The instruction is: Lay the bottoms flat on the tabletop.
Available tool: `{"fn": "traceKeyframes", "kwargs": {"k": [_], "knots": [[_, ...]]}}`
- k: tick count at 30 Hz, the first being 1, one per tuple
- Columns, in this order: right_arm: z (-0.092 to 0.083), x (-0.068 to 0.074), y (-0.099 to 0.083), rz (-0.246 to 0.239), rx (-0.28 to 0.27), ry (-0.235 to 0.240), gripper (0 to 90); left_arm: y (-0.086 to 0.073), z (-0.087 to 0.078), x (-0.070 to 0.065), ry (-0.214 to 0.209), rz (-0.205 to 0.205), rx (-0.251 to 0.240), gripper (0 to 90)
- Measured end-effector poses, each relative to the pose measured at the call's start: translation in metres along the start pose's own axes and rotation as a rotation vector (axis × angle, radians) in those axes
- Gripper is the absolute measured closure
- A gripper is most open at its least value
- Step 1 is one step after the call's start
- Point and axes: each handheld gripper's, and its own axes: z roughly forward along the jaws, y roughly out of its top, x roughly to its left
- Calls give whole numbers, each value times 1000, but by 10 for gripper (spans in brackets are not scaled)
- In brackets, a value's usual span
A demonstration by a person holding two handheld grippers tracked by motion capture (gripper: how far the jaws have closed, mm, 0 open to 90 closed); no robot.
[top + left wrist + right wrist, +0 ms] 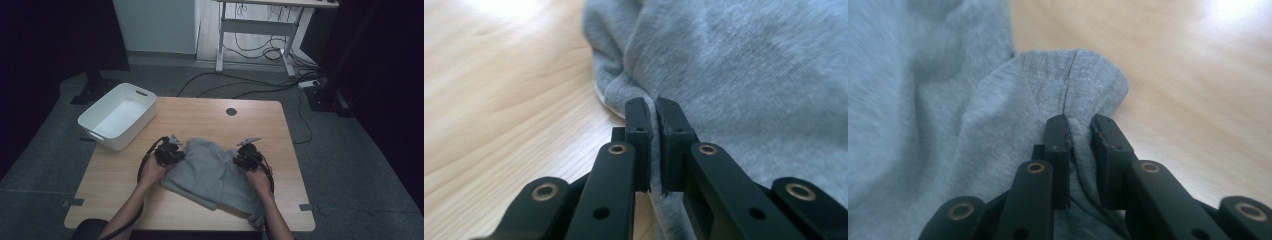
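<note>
Grey knit fabric, a folded sweatshirt-like garment (pixel 212 175), lies on the near half of the wooden table (pixel 200 117), its long axis running from the far left corner by the left gripper (pixel 169 150) down to the near right edge by the person's right forearm. Both grippers sit at the garment's far edge, one at each end of it, so neither hand is the nearer; the cloth stretches between them and back toward the person.

In the left gripper view the left gripper (pixel 651 122) has its jaws nearly together, pinching a thin fold of the garment (pixel 744 75) at its hemmed edge, with the cloth lying to the right of the jaws and bare wood to the left. In the right gripper view the right gripper (pixel 1080 130) is clamped on a bunched ridge of the garment (pixel 1073 85), close to a rounded, seamed corner just ahead of the tips; here the cloth lies to the left and the table to the right.

Any lift or fold probably turns on both pinches holding that far edge level.

The high view adds the garment's outline and a white plastic bin (pixel 117 116) standing at the table's far left corner, well apart from the cloth. The gripper views add the fabric between the pads.
</note>
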Motion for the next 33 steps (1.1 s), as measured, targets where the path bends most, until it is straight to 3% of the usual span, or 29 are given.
{"fn": "traceKeyframes", "kwargs": {"k": [3, 6, 8, 9, 11, 13, 14, 16, 19, 22, 25, 27, 29, 33], "knots": [[-18, -10, -2, 24, -51, -22, 789, -5, -25, 10, 6, -46, -64, 844], [-33, -21, -5, 50, -88, -55, 791, -12, -46, 14, 24, -49, -83, 845], [-44, -30, -9, 84, -117, -68, 792, -19, -52, 13, 18, -42, -63, 846], [-47, -32, -10, 90, -119, -69, 794, -25, -54, 11, 0, -31, -30, 846], [-49, -34, -15, 85, -105, -63, 800, -33, -50, 7, -37, -10, 35, 841], [-46, -32, -20, 75, -70, -53, 824, -36, -45, 5, -47, 11, 75, 819], [-44, -32, -21, 66, -53, -57, 811, -35, -44, 4, -17, 30, 71, 784], [-39, -31, -24, 57, -18, -46, 722, -28, -45, 6, 15, 23, 50, 606], [-42, -33, -24, 72, -37, -54, 605, -7, -48, 10, 36, 6, -2, 512], [-46, -40, -19, 107, -75, -71, 508, 10, -38, 12, 36, -5, -15, 480], [-40, -44, -15, 125, -73, -81, 452, 19, -13, 12, 39, -22, 11, 466], [-28, -44, -15, 127, -47, -75, 412, 19, 3, 12, 26, -34, 43, 457], [-17, -42, -18, 117, -13, -66, 407, 17, 16, 10, 31, -22, 81, 426], [-2, -40, -24, 113, 12, -63, 412, 11, 22, 8, 11, -34, 71, 428]]}}
